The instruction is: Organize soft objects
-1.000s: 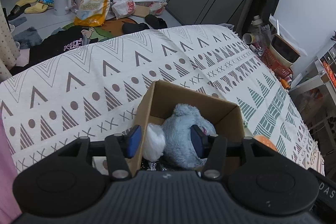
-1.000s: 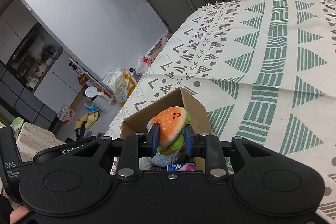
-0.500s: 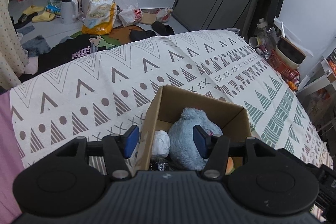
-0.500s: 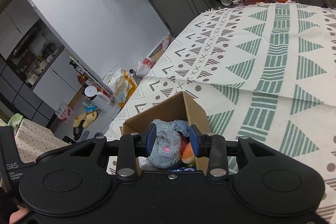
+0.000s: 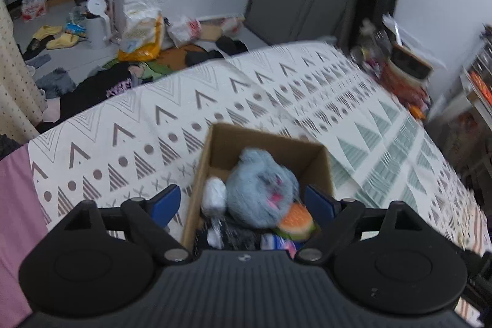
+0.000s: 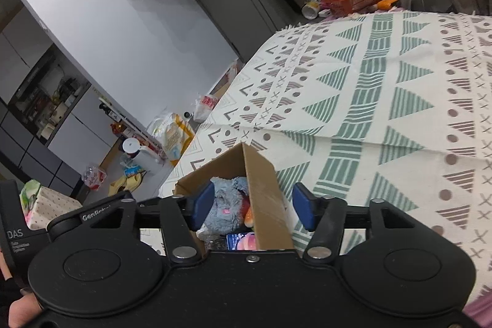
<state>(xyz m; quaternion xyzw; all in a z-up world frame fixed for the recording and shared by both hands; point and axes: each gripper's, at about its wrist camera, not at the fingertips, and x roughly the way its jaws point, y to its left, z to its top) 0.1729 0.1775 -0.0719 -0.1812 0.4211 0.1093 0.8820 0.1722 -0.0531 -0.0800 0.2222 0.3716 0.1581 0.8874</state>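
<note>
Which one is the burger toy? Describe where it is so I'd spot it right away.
Find the open cardboard box on the patterned bedspread. Inside, a big fluffy blue plush fills the middle; the burger toy is tucked against its lower right side, near the box wall. It is the only orange thing in there, with a green edge below, unlike the white ball on the plush's other side.

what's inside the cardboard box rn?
Cardboard box holds a blue plush, burger plush and a white soft item. Anything beneath them is covered.
</note>
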